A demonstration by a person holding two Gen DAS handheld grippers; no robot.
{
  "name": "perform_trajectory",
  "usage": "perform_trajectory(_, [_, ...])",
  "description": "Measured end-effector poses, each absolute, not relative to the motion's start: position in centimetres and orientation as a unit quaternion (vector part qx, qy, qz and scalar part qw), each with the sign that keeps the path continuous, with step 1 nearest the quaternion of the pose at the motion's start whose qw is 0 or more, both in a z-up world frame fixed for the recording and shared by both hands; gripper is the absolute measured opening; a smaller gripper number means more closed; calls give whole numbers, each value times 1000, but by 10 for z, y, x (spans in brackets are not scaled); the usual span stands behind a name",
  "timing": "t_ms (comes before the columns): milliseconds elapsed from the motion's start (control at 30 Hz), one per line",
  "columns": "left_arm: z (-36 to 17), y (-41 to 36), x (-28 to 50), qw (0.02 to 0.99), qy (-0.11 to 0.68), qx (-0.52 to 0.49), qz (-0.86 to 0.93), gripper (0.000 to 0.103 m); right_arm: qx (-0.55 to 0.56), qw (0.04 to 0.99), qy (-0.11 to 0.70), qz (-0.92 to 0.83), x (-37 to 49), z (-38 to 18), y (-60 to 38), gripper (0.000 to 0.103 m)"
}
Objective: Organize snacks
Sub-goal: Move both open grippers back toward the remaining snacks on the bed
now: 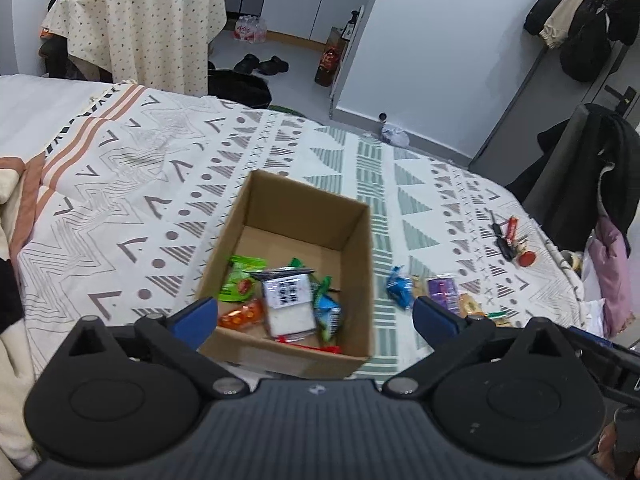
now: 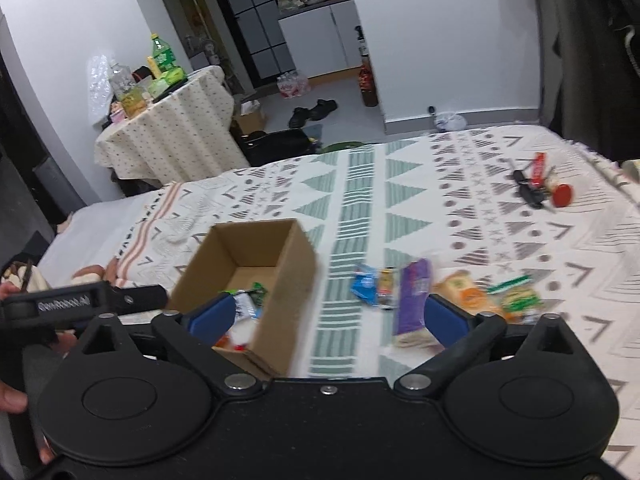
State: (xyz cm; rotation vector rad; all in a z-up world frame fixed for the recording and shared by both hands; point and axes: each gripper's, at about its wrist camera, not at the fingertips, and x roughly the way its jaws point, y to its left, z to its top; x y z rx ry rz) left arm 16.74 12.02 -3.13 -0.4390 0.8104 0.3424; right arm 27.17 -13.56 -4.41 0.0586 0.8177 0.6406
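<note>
Sitting on the patterned bedspread (image 1: pixel 132 184), one open cardboard box (image 1: pixel 256 204) holds about five snack packets: a green one (image 1: pixel 240 282), an orange one (image 1: pixel 242 316), a clear white one (image 1: pixel 288 304) among them. The left gripper (image 1: pixel 314 312) hovers above it, jaws wide, empty. Right of the box lie a blue packet (image 2: pixel 366 284), a purple bar (image 2: pixel 414 300) and a tan pack (image 2: pixel 466 292). The right gripper (image 2: pixel 330 316) is spread wide too. Far right, one bunch of keys (image 2: pixel 536 188).

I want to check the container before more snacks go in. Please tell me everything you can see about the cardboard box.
The cardboard box is plain brown corrugated card, rectangular, open at the top with no flaps showing. It stands upright on the patterned bedspread. Several snack packets lie on its floor at the near end; the far part of the floor is bare. More snacks lie outside on its right, apart from it. Neither gripper touches it.
</note>
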Motion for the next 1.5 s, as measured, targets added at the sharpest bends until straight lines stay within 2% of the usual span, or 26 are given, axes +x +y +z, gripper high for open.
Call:
perform_trajectory(400, [-26,62,179,889,389,-194,146,103,47,876,388,283,288,-46,-202,103])
perform_trajectory(800, [-44,16,198,886,407,-175,137,103,51,877,399,263,305,-104,-241,97])
perform_trajectory(1167, [-77,-10,231,885,410,-171,137,102,82,866,432,240,335,-144,-264,79])
perform_trajectory(1300, [-91,-17,247,884,417,-169,126,100,91,863,437,238,349,-156,-265,69])
perform_trajectory(1433, [-106,-20,265,883,421,-169,118,93,94,855,450,238,363,-172,-264,61])
perform_trajectory(1500, [-114,-20,274,881,427,-167,117,89,81,857,450,237,369,-179,-261,61])
